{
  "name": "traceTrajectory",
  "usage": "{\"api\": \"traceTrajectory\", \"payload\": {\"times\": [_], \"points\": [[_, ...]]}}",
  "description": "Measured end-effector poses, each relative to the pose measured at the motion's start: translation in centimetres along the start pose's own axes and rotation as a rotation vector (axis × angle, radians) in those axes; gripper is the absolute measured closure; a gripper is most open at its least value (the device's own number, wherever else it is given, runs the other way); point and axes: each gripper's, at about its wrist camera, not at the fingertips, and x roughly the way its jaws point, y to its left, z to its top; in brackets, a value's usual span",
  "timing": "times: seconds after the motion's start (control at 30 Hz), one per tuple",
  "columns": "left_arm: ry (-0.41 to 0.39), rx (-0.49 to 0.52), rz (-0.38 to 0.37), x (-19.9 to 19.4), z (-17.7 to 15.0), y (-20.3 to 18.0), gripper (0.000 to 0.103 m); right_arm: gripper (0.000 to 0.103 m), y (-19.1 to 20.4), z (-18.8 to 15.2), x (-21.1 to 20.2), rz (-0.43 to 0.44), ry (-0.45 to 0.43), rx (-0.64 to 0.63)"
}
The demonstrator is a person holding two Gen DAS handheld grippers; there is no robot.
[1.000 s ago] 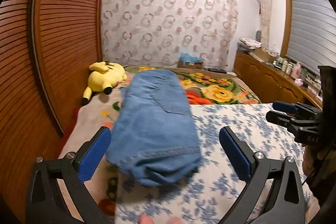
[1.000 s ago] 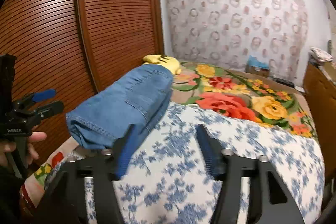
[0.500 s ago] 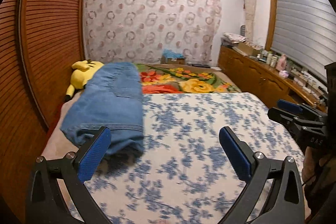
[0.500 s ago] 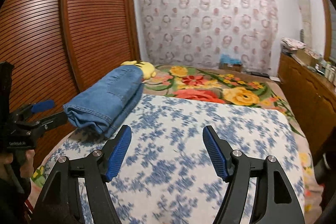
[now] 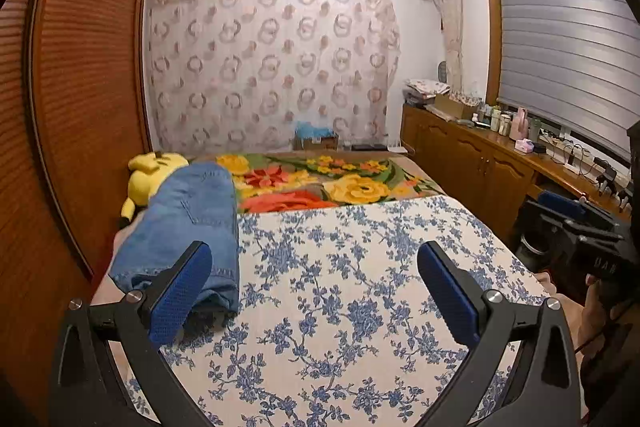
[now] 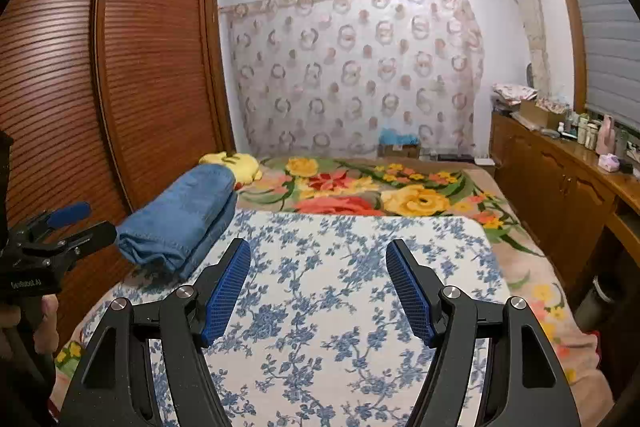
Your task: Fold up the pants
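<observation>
The folded blue denim pants (image 5: pixel 188 223) lie as a thick bundle along the left edge of the bed, partly on the blue-flowered white cloth (image 5: pixel 352 291). In the right wrist view the pants (image 6: pixel 180 215) sit left of the fingers. My left gripper (image 5: pixel 316 267) is open, its left pad in front of the bundle's near end without touching it. My right gripper (image 6: pixel 318 267) is open over the flowered cloth (image 6: pixel 340 299) with nothing between its pads. Each gripper shows at the edge of the other's view, held by a hand.
A yellow plush toy (image 5: pixel 148 175) lies behind the pants by the wooden slatted wardrobe (image 5: pixel 72 115). A bright floral blanket (image 5: pixel 328 183) covers the far bed. A wooden counter (image 5: pixel 500 155) with bottles runs along the right wall under the window blind.
Both grippers have drawn back and to the right, away from the folded pants, which stay lying at the bed's left edge. The right gripper's jaws stand a little wider than a second ago.
</observation>
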Motion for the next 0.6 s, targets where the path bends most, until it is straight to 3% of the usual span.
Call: {"api": "traceTrajectory", "payload": {"times": [0.13, 0.6], "points": [[-0.012, 0.001, -0.005, -0.64, 0.18, -0.38, 0.0, 0.031, 0.27, 0.0, -1.45, -0.025, -0.025, 0.003], [-0.016, 0.002, 0.006, -0.88, 0.23, -0.47, 0.0, 0.031, 0.27, -0.71, -0.66, -0.033, -0.03, -0.002]]}}
